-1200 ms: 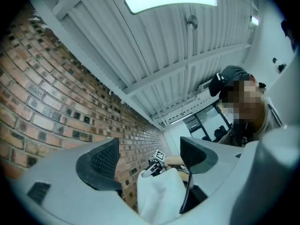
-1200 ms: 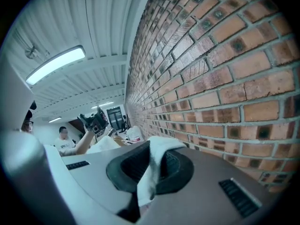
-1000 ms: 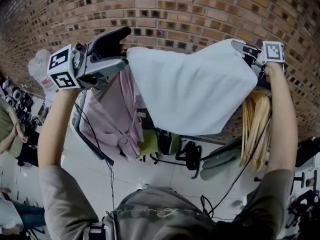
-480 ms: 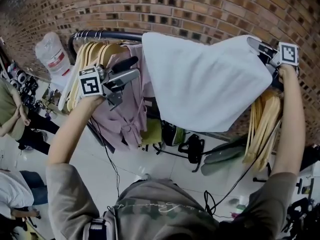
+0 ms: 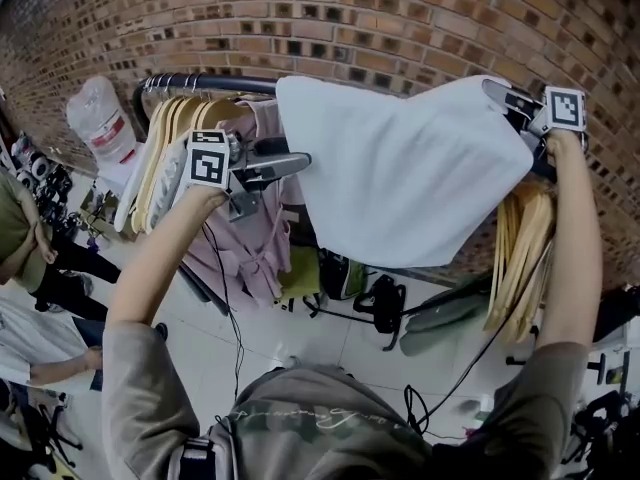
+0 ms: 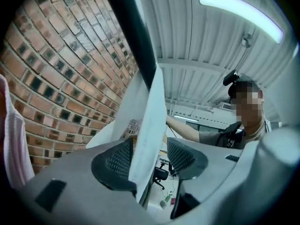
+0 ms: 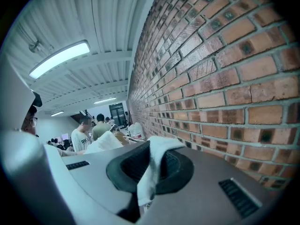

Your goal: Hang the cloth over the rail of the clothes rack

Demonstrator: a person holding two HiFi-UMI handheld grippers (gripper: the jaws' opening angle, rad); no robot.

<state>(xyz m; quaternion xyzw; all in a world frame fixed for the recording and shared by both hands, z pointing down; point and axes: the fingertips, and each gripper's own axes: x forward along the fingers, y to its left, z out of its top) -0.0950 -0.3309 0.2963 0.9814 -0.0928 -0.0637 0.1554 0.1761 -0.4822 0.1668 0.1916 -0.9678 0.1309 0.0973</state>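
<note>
Between right gripper [image 7: 149, 168] jaws: cloth [image 5: 400, 178] corner.

- The white cloth [image 5: 400, 168] hung over the rail [image 5: 200, 80], its right corner pinched in the right hand-held gripper [image 5: 505, 98].
- The left hand-held gripper [image 5: 295, 160] had jaws just closing, straddling the cloth's left edge.

Brick wall [image 5: 400, 18] runs behind the whole scene. Wooden hangers [image 5: 165, 153] are bunched at left, with a pink garment [image 5: 255, 238] hanging just beside them. A second hanger bunch [image 5: 520, 258] hangs at right. A white sack [image 5: 100, 123] stands by the wall at far left. Black bags [image 5: 375, 298] lie on the tiled floor [image 5: 300, 333]. A bystander [image 5: 30, 238] is at the left edge. The strip light [image 6: 239, 8] overhead is lit.
</note>
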